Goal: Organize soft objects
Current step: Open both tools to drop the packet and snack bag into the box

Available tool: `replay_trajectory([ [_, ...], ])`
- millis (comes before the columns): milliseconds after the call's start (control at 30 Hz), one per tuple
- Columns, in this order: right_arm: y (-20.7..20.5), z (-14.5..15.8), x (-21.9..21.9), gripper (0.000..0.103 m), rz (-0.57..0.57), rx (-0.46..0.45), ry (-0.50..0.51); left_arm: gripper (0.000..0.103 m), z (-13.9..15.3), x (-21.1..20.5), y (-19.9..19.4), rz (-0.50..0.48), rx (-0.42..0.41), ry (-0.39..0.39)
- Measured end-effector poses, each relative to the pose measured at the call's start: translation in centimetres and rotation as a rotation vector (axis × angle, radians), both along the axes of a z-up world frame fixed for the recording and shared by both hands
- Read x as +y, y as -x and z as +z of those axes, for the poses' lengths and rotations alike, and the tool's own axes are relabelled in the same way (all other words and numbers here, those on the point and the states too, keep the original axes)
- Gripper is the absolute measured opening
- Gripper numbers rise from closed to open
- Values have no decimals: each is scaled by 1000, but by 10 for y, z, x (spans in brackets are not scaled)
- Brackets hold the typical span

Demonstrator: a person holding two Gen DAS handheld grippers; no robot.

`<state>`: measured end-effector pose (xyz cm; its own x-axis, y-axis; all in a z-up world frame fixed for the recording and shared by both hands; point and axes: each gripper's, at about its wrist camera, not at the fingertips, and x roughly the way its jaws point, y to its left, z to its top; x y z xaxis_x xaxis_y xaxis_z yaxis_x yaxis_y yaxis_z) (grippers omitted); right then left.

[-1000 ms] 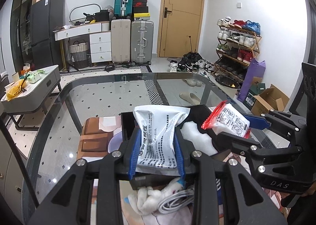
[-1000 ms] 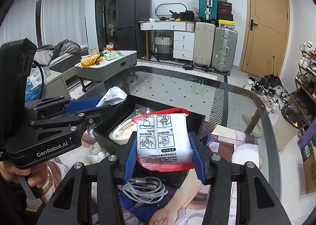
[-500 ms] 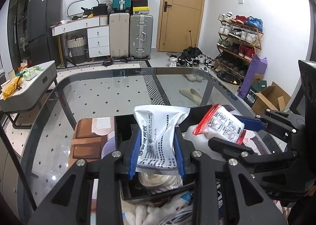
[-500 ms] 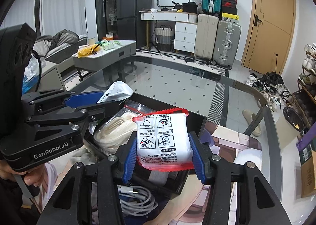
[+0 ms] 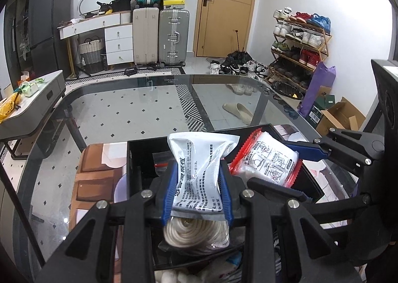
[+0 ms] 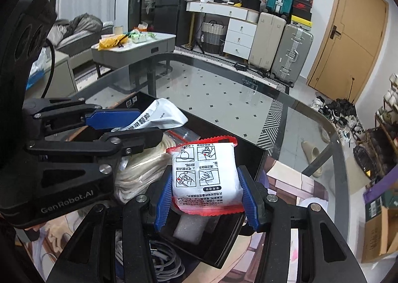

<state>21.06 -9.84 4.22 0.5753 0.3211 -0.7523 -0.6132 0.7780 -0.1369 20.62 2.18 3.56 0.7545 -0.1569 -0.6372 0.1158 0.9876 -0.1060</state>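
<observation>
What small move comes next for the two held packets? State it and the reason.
Probably lower both a little further, then release. The left hand-held gripper pinches the grey packet above the rope coil in the black bin; the right hand-held gripper holds the red-edged packet over it.

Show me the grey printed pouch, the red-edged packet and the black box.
grey printed pouch (image 5: pixel 199 173), left wrist view, printed middle.
red-edged packet (image 6: pixel 205 178), right wrist view, white front.
black box (image 5: pixel 144 148), left wrist view, far inner wall.

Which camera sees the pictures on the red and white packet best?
The right wrist view: the red-edged packet faces the camera, held in the right gripper, its pictures clear. The left wrist view shows it sideways, tilted and partly hidden.
</observation>
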Motion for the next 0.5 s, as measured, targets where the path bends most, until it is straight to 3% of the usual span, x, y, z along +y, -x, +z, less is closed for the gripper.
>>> replay_trajectory([
  [433,-12,-5,5,51,23,15,28,32,-4,-2,-10,-8,13,21],
  [500,-12,-4,2,57,6,0,17,35,-4,-1,-10,-1,22,39],
])
